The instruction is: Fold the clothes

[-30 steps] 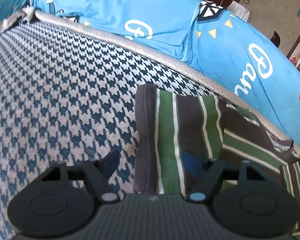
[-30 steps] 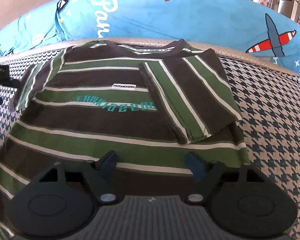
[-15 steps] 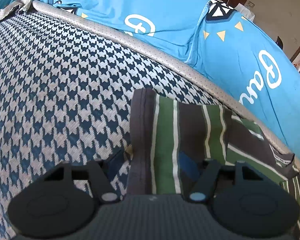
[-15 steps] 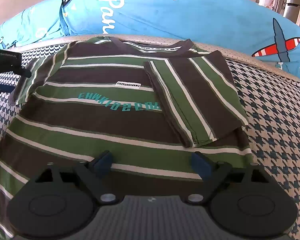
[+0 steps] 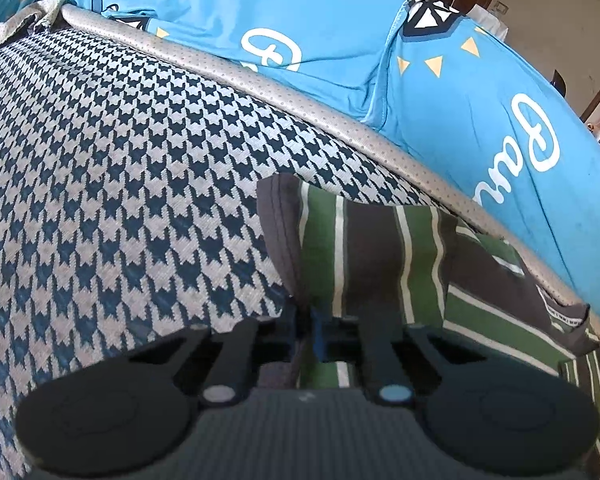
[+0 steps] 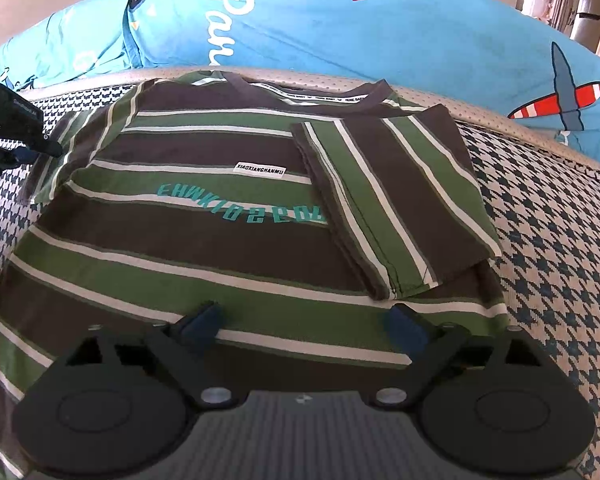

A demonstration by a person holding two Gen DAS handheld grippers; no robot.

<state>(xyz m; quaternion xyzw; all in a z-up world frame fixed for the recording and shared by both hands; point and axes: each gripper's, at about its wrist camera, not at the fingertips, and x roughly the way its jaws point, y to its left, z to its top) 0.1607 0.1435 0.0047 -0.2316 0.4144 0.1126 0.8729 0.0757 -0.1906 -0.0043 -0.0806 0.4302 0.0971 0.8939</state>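
A green, brown and white striped shirt (image 6: 204, 248) lies flat on the houndstooth mattress (image 6: 548, 240), one sleeve (image 6: 396, 200) folded across its chest beside the white label "XIAOXIANGHANMU". The left gripper (image 5: 310, 330) is clamped on the shirt's other sleeve (image 5: 360, 248); the right gripper (image 6: 304, 320) hovers with its jaws spread above the hem.

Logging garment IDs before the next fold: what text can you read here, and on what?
"XIAOXIANGHANMU": white label on the striped shirt.
Teal chest print: upside down to the camera, not surely readable.
Collar tape: too small.
"Pau": white script on the blue bedding, rest hidden.
Left gripper shows faint lettering, unreadable.
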